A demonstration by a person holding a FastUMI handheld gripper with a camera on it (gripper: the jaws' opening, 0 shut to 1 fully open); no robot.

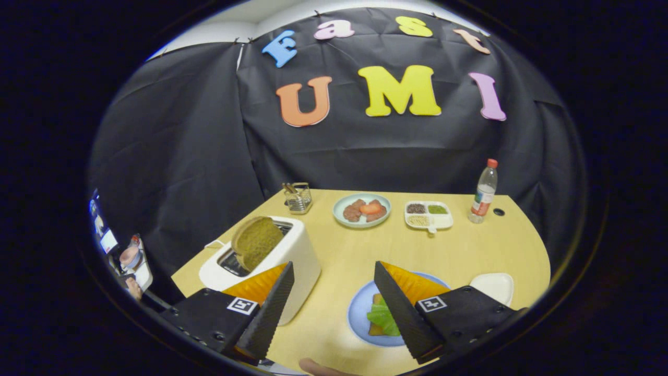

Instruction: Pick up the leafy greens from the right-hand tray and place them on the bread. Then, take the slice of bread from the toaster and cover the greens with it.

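Observation:
A brown bread slice (256, 241) stands upright in a slot of the white toaster (292, 256), just beyond my left finger. On the blue plate (359, 313), partly behind my right finger, the leafy greens (384, 317) lie on top of a bread slice (377, 329) whose edge shows under them. My gripper (334, 284) hangs open above the table between toaster and plate, with nothing between its fingers.
A white tray (493, 286) sits right of the blue plate. Farther back are a pale green plate of meat slices (362, 210), a white divided dish of seeds (428, 214), a water bottle (484, 192) and a small wire holder (298, 197). A fingertip (318, 367) shows below the fingers.

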